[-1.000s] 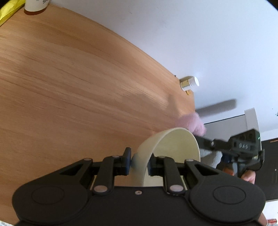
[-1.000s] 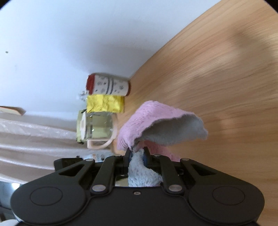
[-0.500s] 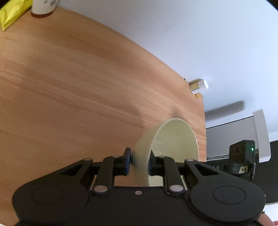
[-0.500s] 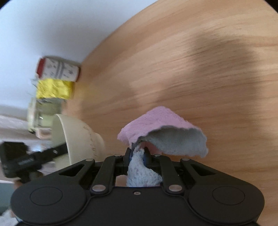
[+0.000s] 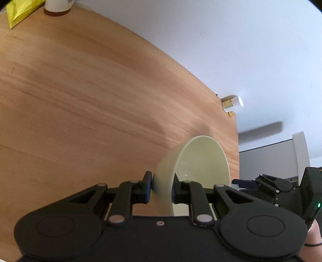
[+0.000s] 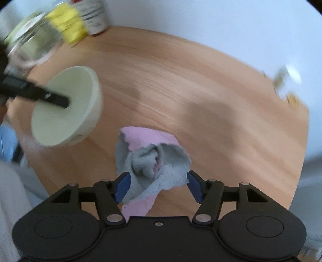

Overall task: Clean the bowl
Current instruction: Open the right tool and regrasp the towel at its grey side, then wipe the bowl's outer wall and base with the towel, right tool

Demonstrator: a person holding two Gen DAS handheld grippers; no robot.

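My left gripper is shut on the rim of a pale cream bowl, holding it tilted on its side above the wooden table. The bowl also shows in the right wrist view, upper left, with a left finger inside it. My right gripper is open, its blue pads wide apart. A crumpled pink and grey cloth lies on the table between and just ahead of them. The right gripper shows at the left wrist view's right edge.
A yellow packet and a white cup stand at the table's far corner, a small white-capped bottle at its far right edge. In the blurred right wrist view, a glass jar, the packet and a patterned can stand behind the bowl.
My right gripper has opened and let go of the cloth, which now lies on the table. The right view swung round fast. My left gripper still holds the bowl, almost unmoved.
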